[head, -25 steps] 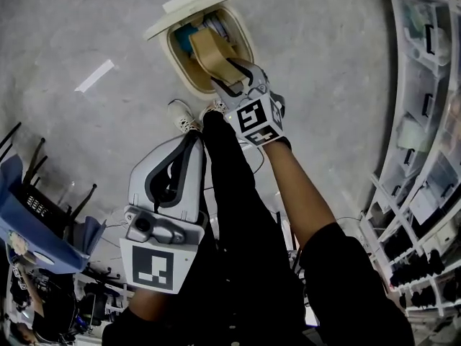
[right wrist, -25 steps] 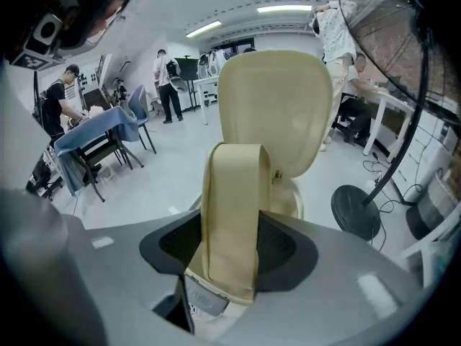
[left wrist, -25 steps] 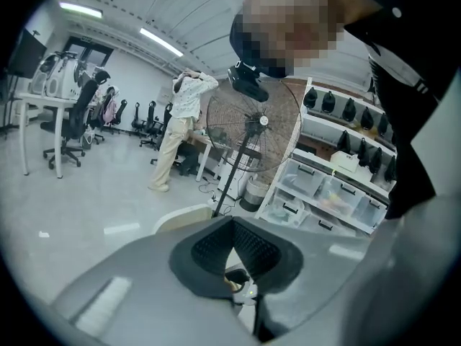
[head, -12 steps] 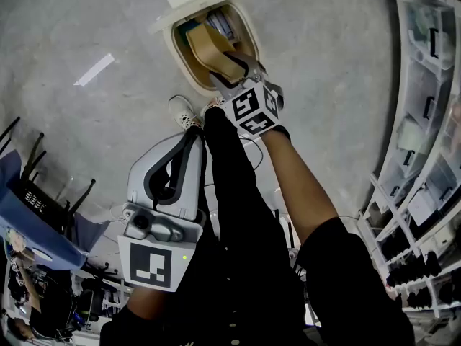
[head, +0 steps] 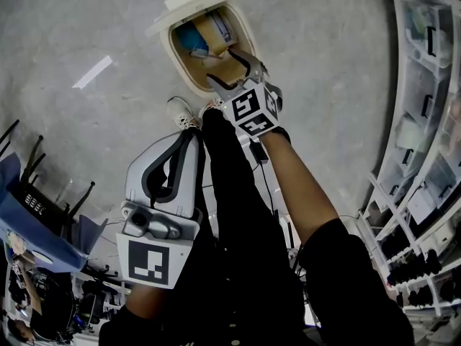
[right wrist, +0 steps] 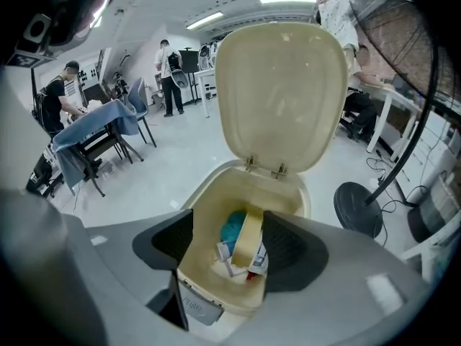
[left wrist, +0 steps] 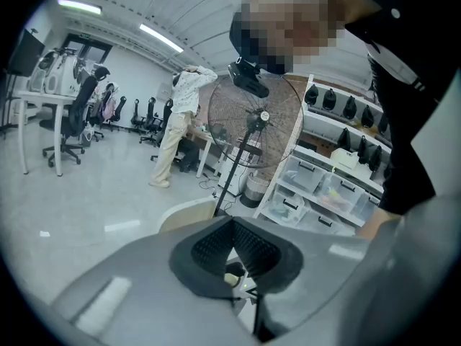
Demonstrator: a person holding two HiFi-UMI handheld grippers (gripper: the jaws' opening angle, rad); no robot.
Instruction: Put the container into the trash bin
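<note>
The cream trash bin point(head: 177, 69) stands on the grey floor with its lid point(right wrist: 281, 92) swung up. A tan container point(right wrist: 250, 238) rests on edge inside it among blue and white trash; in the head view the container point(head: 215, 43) lies deep in the bin. My right gripper point(head: 232, 69) hangs over the bin's near rim point(right wrist: 216, 294). Its jaws are opening, wide apart, and the pads touch nothing. My left gripper point(head: 192, 137) is held low by the person's legs, jaws together and empty. In the left gripper view its tips point(left wrist: 233, 225) meet.
White shelves with plastic boxes point(head: 425, 121) line the right side. A standing fan point(left wrist: 253, 114) has its round base point(right wrist: 360, 209) just right of the bin. Chairs and a table with blue cloth point(right wrist: 94, 132) stand at the left. The person's shoes point(head: 184, 117) are near the bin.
The right jaws spread and let the container go. It dropped from between them down into the bin. The left gripper stayed put.
</note>
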